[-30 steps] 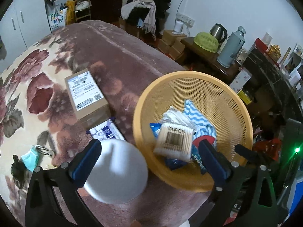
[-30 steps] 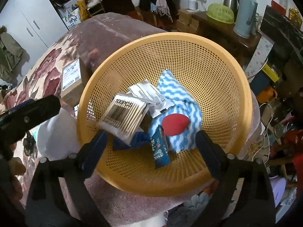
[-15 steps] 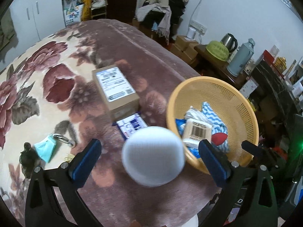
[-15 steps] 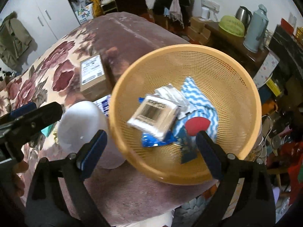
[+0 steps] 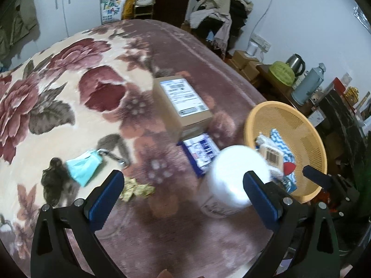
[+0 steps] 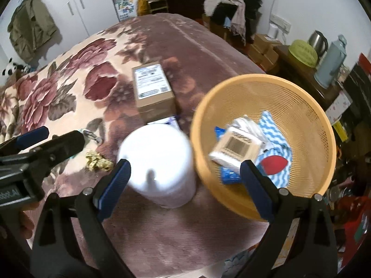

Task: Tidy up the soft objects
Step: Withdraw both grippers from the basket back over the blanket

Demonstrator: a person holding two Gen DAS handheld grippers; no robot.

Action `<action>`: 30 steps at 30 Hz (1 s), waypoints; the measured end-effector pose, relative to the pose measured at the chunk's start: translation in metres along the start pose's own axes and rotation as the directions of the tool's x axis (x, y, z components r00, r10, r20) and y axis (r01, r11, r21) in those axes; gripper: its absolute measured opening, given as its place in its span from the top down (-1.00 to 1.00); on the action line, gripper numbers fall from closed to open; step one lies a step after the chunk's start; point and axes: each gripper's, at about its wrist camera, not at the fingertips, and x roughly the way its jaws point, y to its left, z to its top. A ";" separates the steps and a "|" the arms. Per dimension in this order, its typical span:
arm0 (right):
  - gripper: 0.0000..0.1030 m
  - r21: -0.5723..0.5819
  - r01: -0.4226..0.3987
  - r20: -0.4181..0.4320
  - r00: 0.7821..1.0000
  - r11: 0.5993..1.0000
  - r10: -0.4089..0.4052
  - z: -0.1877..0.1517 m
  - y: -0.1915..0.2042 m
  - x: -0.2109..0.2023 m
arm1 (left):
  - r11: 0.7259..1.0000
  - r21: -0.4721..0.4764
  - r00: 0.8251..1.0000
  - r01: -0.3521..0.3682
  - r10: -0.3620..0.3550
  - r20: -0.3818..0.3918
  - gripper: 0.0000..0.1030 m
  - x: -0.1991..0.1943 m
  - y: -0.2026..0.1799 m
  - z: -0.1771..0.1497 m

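An orange mesh basket [image 5: 299, 125] [image 6: 308, 106] sits at the blanket's right edge and holds a cotton swab pack [image 6: 236, 144], a blue wavy cloth [image 6: 276, 134], a red pad [image 6: 274, 165] and blue packets. A white cylindrical container [image 5: 234, 178] [image 6: 160, 164] stands left of it. A teal face mask [image 5: 84, 165], a dark soft item [image 5: 54, 173] and a yellow-green scrunchie [image 5: 136, 190] [image 6: 97, 161] lie on the blanket. My left gripper [image 5: 183, 197] is open and empty above the blanket. My right gripper [image 6: 185, 185] is open and empty.
A cardboard box [image 5: 183, 102] [image 6: 151, 90] lies mid-blanket with a blue-and-white packet [image 5: 200, 153] in front of it. A metal carabiner [image 5: 113, 157] lies by the mask. A side table with a kettle [image 5: 295, 63] and thermos [image 5: 309, 84] stands beyond the bed.
Both grippers have pulled back and to the left from the basket. More of the blanket, the mask and the scrunchie have come into view. Both stay open.
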 end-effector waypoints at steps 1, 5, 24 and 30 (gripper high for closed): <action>-0.86 -0.009 -0.001 -0.003 1.000 1.000 0.001 0.000 0.006 0.001 | 1.000 -0.012 1.000 -0.006 0.006 -0.004 -0.99 -0.001 0.010 -0.003; -0.86 -0.053 -0.010 -0.016 1.000 0.999 0.009 -0.003 0.033 0.005 | 0.999 -0.041 1.000 -0.026 0.025 -0.017 -0.99 -0.001 0.037 -0.010; -0.87 -0.185 -0.058 -0.075 0.996 0.981 0.045 -0.024 0.130 0.026 | 0.987 -0.126 0.993 -0.105 0.096 -0.071 -0.99 -0.004 0.134 -0.059; -0.87 -0.203 -0.082 -0.097 0.993 0.976 0.063 -0.036 0.151 0.033 | 0.981 -0.144 0.989 -0.130 0.119 -0.086 -0.99 -0.007 0.158 -0.074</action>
